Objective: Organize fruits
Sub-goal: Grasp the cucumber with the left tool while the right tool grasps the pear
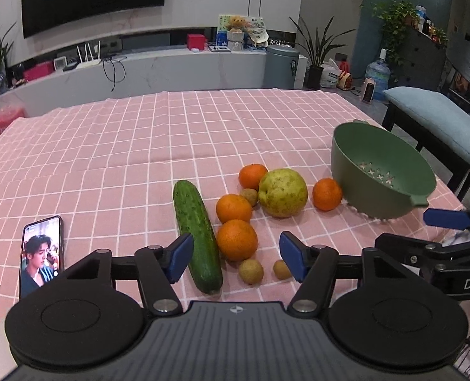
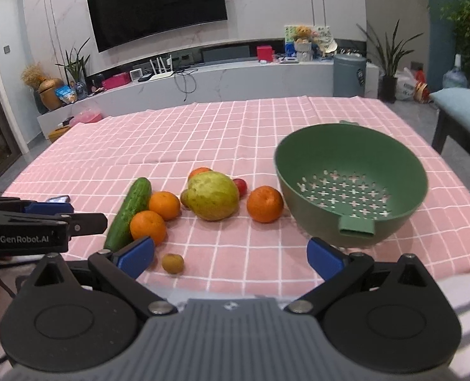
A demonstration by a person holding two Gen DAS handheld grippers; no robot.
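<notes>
Both tools sit at the near edge of the table. The left gripper (image 1: 236,258) is spread wide and holds nothing; the right gripper (image 2: 231,258) is likewise released and unloaded.

The fruit lies in one cluster on the pink checked cloth (image 1: 139,146), near the front edge. A cucumber (image 1: 196,235) lies lengthwise at the cluster's left, with oranges (image 1: 236,239) touching one another just beside it. The large green pear-like fruit (image 2: 212,195) sits mid-cluster, and a lone orange (image 2: 264,203) rests between it and the green colander (image 2: 350,184). Small brown fruits (image 1: 250,271) lie nearest the left gripper. A red item behind the pear is probably a small fruit; the view is partly blocked.

The colander stands near the right table edge. A phone (image 1: 41,254) lies left of the cucumber. The far half of the cloth is open.
</notes>
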